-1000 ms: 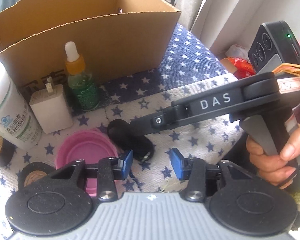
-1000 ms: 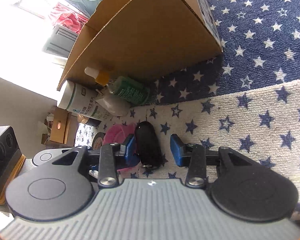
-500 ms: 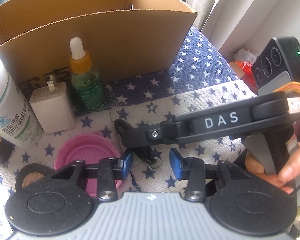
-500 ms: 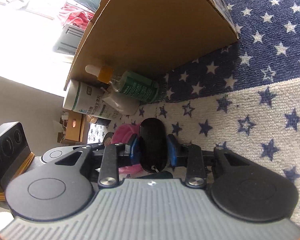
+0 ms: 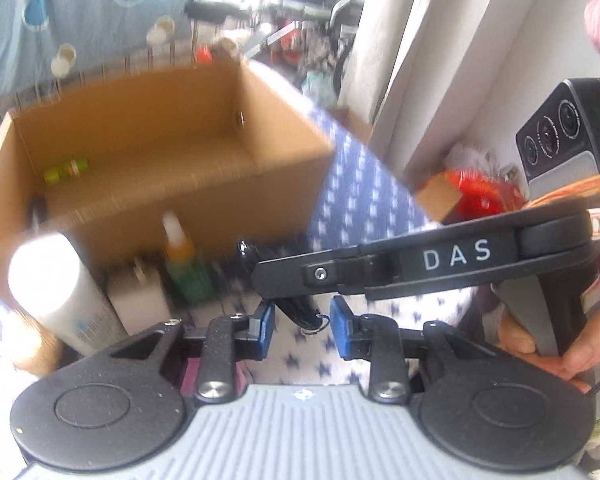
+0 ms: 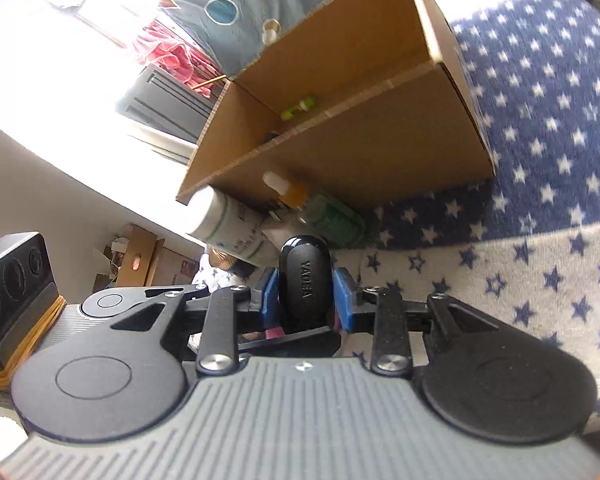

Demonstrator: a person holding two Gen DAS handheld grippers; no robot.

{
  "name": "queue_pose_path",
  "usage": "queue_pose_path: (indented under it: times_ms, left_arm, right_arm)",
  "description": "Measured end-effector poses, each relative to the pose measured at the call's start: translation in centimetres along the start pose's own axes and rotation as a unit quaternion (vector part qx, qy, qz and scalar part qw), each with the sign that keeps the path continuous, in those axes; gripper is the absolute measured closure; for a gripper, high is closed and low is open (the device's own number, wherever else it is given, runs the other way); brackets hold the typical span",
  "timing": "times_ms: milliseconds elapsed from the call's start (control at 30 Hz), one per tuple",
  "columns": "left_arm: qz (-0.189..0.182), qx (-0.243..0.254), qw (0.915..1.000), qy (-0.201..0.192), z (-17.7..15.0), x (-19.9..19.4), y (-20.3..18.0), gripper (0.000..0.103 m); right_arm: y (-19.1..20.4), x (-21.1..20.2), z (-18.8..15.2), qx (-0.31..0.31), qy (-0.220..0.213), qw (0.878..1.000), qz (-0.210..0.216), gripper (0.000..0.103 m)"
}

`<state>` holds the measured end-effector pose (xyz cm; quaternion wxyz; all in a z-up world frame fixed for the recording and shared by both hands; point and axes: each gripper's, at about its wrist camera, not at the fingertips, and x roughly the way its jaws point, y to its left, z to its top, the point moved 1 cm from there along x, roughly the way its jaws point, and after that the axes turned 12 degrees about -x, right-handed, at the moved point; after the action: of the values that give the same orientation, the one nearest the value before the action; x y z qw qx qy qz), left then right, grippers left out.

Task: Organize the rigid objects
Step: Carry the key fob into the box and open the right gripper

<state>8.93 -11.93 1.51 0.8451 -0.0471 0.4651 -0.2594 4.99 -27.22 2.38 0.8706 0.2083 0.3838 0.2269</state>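
Observation:
My right gripper (image 6: pixel 306 300) is shut on a black oval key fob (image 6: pixel 305 280) and holds it above the star-patterned cloth; the fob also shows in the left wrist view (image 5: pixel 300 312) under the right gripper's arm. My left gripper (image 5: pixel 302 330) is open and empty, just below it. An open cardboard box (image 5: pixel 204 184) stands behind, with a small green item (image 5: pixel 66 170) inside. In front of the box stand a white bottle (image 5: pixel 60 292), a white charger plug (image 5: pixel 138 300) and a green dropper bottle (image 5: pixel 186 268).
The blue and white star cloth (image 6: pixel 540 220) covers the surface. A pink lid (image 5: pixel 190 374) lies under the left gripper. A red packet (image 5: pixel 476 196) lies off the right edge by white curtains. Clutter fills the background.
My right gripper closed on the black key fob and lifted it off the cloth. Both grippers rose and tilted up, so the inside of the box now shows.

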Motion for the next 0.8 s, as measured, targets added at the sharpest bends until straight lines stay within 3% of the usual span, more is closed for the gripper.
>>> queue_pose_path:
  times_ms: [167, 300, 367, 600, 700, 800]
  left_arm:
    - [0.007, -0.015, 0.9985, -0.052, 6.0, -3.1, 3.0, 0.070]
    - [0.008, -0.065, 0.9978, -0.007, 10.8, -0.9, 7.7, 0.070]
    - [0.028, -0.085, 0.9959, 0.014, 12.4, 1.0, 9.9, 0.072]
    - [0.073, -0.139, 0.9855, 0.065, 15.3, 5.8, 16.5, 0.073]
    - [0.062, -0.142, 0.9862, 0.060, 15.2, 5.4, 16.9, 0.072]
    - [0.054, -0.134, 0.9884, 0.047, 15.0, 4.2, 16.0, 0.066]
  right_arm:
    - [3.7, 1.8, 8.0, -0.075, -0.014, 0.997, 0.012, 0.074]
    - [2.7, 9.1, 13.7, -0.041, 0.053, 0.995, 0.070, 0.077]
    - [1.8, 13.2, 15.6, -0.023, 0.088, 0.994, 0.068, 0.079]
    - [-0.6, 22.8, 18.8, 0.014, 0.154, 0.987, 0.050, 0.080]
    - [-1.1, 22.7, 19.4, 0.018, 0.149, 0.987, 0.054, 0.078]
    - [-1.1, 20.0, 19.5, 0.006, 0.126, 0.991, 0.051, 0.078]
